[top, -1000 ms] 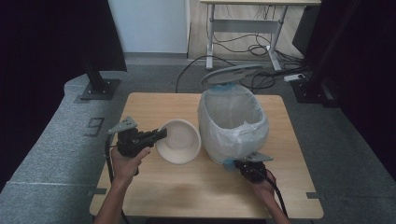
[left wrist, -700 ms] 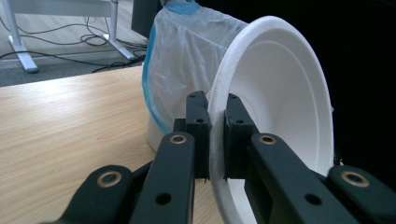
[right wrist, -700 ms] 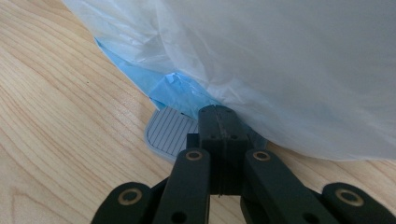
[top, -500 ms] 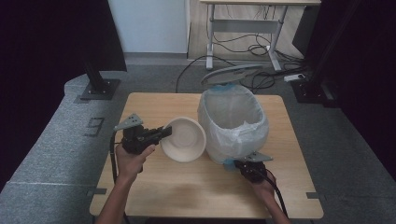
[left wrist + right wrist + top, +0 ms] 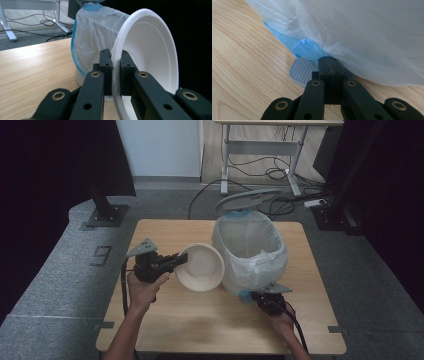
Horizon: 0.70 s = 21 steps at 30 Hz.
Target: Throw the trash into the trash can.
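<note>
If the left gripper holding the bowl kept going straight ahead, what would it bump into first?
Most likely the bin lined with a white bag. The left gripper, shut on the foam bowl, points toward it, so the bowl's far rim would probably touch the bag first.

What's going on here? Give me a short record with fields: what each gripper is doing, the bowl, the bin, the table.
left gripper: shut on the rim of the bowl
bowl: white foam, held tipped on its side, opening toward the camera in the high view, just left of the bin
right gripper: shut, tips on the grey ribbed pedal at the bin's foot
bin: lined with a white bag over a blue one, lid up
table: light wood
</note>
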### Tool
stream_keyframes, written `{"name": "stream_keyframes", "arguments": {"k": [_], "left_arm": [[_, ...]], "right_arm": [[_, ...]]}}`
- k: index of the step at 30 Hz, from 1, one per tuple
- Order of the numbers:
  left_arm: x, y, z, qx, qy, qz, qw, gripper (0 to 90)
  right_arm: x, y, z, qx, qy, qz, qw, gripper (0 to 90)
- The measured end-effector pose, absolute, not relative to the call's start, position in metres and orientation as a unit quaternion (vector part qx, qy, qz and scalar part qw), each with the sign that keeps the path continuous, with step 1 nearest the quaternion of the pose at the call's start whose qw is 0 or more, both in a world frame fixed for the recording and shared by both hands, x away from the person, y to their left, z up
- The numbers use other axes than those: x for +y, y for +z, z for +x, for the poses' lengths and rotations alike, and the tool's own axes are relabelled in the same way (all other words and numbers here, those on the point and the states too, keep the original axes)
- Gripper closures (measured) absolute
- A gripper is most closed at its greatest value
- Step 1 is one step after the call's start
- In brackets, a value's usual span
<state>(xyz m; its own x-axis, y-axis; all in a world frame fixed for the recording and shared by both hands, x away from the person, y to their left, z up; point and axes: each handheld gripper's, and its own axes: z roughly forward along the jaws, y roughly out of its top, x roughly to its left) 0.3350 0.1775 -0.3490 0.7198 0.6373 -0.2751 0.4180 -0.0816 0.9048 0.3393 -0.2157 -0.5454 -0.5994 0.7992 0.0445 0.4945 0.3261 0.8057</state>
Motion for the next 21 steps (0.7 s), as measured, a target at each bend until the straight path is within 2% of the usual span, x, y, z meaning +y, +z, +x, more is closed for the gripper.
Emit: {"name": "stream_keyframes", "arguments": {"k": [21], "left_arm": [[0.153, -0.325, 0.345, 0.339, 0.102, 0.740, 0.572, 83.6]], "right_arm": [[-0.216, -0.545, 0.339, 0.794, 0.413, 0.407, 0.185, 89.7]]}}
